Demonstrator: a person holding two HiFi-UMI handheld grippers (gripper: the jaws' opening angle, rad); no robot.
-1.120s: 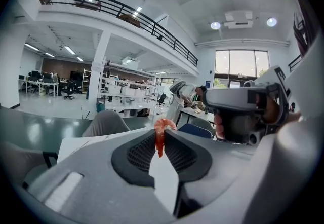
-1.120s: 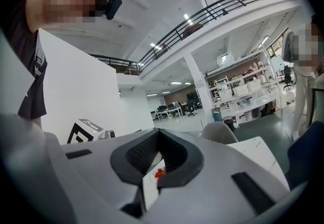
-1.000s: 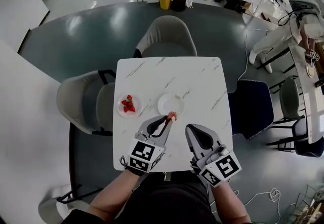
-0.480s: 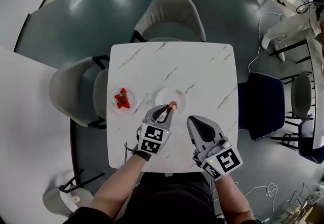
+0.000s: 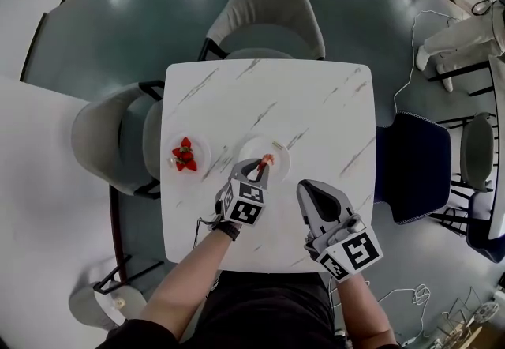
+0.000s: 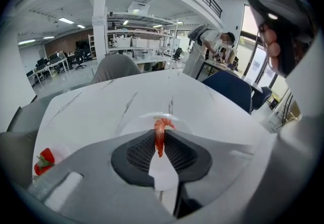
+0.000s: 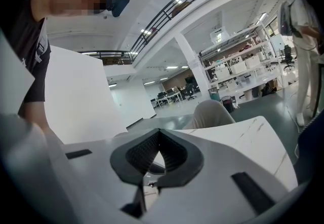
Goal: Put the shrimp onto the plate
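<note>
1. The left tongs [image 5: 263, 166] are clamped on the shrimp [image 6: 160, 136], above the near rim of the plate [image 5: 283, 151]. If it is released here, it may land on the table [image 5: 316, 103].
2. The grip holds only the thin end, so the shrimp could slip early.
3. The right tongs [image 7: 158, 134] are together and empty, at the near right.

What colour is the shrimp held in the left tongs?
Orange-red. The shrimp shows best in the left gripper view, pinched in the left tongs.

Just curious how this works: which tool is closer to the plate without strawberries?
Left. The left tool holds the shrimp above the plate; the right tool sits off it, nearer the person, shut and empty.
</note>
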